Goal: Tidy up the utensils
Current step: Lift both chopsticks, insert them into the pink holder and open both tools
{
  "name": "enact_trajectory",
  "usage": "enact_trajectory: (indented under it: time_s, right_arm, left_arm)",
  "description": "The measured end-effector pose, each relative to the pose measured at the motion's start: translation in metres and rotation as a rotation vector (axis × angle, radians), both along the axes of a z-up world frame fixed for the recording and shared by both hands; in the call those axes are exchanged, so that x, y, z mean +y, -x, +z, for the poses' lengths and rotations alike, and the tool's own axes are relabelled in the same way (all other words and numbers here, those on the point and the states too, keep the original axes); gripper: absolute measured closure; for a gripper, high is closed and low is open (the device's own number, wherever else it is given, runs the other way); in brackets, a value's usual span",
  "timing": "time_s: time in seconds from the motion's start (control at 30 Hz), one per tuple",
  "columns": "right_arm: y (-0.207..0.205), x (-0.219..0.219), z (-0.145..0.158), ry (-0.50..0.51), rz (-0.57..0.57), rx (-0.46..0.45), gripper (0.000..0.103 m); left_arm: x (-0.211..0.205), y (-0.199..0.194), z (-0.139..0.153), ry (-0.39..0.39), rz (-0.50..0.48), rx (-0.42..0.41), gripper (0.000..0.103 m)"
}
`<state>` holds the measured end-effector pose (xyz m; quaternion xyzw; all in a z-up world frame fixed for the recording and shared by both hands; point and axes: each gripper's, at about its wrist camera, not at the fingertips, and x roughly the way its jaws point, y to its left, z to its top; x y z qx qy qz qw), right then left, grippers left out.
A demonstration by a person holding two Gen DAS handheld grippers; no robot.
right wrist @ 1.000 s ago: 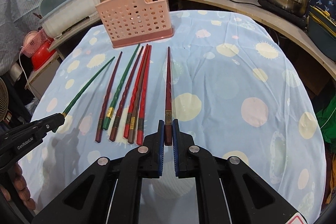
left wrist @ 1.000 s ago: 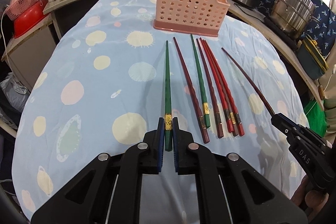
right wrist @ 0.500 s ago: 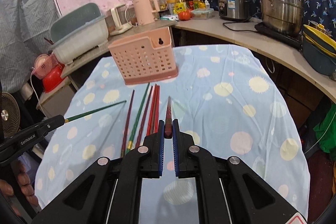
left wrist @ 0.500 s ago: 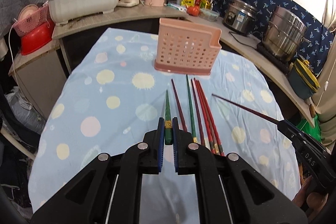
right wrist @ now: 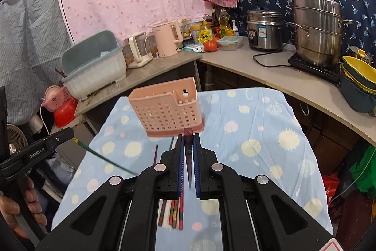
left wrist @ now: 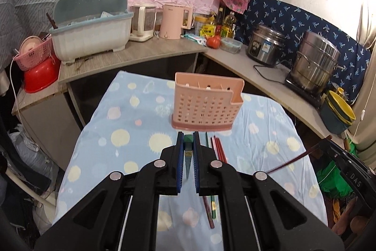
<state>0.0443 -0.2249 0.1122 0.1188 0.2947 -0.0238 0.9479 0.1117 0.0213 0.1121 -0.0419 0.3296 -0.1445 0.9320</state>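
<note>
Green chopstick [left wrist: 188, 158] sits pinched between the pads of the left gripper [left wrist: 188, 140], its thick end poking out toward the pink utensil basket [left wrist: 206, 105] at twelve o'clock, its thin end hanging down toward six. The right gripper [right wrist: 188, 142] clamps a dark red chopstick [right wrist: 188, 157] the same way, basket [right wrist: 166, 109] at eleven o'clock. Both sticks are clear of the spotted blue tablecloth [right wrist: 258, 133]. The remaining chopsticks [right wrist: 174, 211] lie in a bundle on the cloth at six o'clock beneath the right gripper.
</note>
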Motion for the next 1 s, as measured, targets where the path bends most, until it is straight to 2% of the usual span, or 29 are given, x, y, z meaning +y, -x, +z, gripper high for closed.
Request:
enact_trajectory:
  time_s: [0.3, 0.47, 0.73, 0.87, 1.0]
  right_arm:
    - [-0.04, -0.019, 0.034, -0.004, -0.011, -0.066, 0.096]
    - [-0.072, -0.028, 0.059, -0.018, -0.006, -0.109, 0.096]
    - [-0.13, -0.03, 0.107, 0.015, 0.0, -0.2, 0.096]
    - [-0.162, -0.025, 0.113, 0.032, 0.011, -0.214, 0.096]
    - [-0.191, -0.022, 0.098, 0.027, 0.023, -0.195, 0.096]
  left_arm:
    - [-0.009, -0.034, 0.05, 0.002, -0.016, -0.092, 0.096]
    - [-0.015, -0.059, 0.089, 0.014, -0.018, -0.166, 0.096]
    - [-0.032, -0.112, 0.152, 0.021, -0.003, -0.295, 0.096]
    - [-0.04, -0.138, 0.161, 0.024, 0.001, -0.319, 0.096]
    - [-0.046, -0.163, 0.143, 0.027, 0.004, -0.292, 0.096]
